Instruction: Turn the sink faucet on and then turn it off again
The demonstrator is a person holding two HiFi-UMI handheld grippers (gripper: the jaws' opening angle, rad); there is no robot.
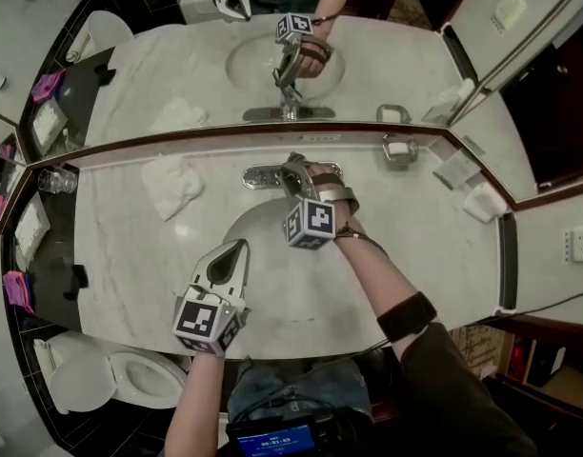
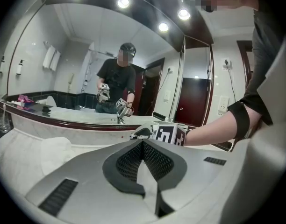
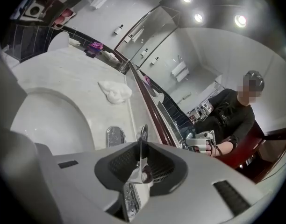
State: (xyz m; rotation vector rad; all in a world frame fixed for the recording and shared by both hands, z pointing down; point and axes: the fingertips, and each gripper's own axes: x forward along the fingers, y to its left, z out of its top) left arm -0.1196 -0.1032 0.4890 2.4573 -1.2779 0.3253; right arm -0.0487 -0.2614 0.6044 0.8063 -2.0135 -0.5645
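Marble desk (image 1: 110, 255) runs wall to wall, with a mirror (image 1: 158, 55) behind it along the back edge. Toilet (image 1: 130, 379) sits low on the left, beside the desk. Oval sink (image 1: 258, 231) is set in the middle of the desk. Crumpled white towel (image 1: 172, 184) lies on the desk left of the faucet, well apart from it. Faucet (image 1: 261, 174) stands on a chrome base plate at the sink's back rim, just in front of the mirror. Soap dish (image 1: 399, 149) is to the right of the faucet by the back edge. Glass (image 1: 55, 180) sits at the far left corner.

Right tool (image 1: 296, 171) reaches across the sink to the faucet. Its jaws are nearly together, pinched on the thin upright faucet lever (image 3: 143, 136), which stands right in the gap between the pads. Left tool (image 1: 240, 246) hangs over the sink's near left rim, apart from the faucet. Its jaws are fully together with nothing between them.
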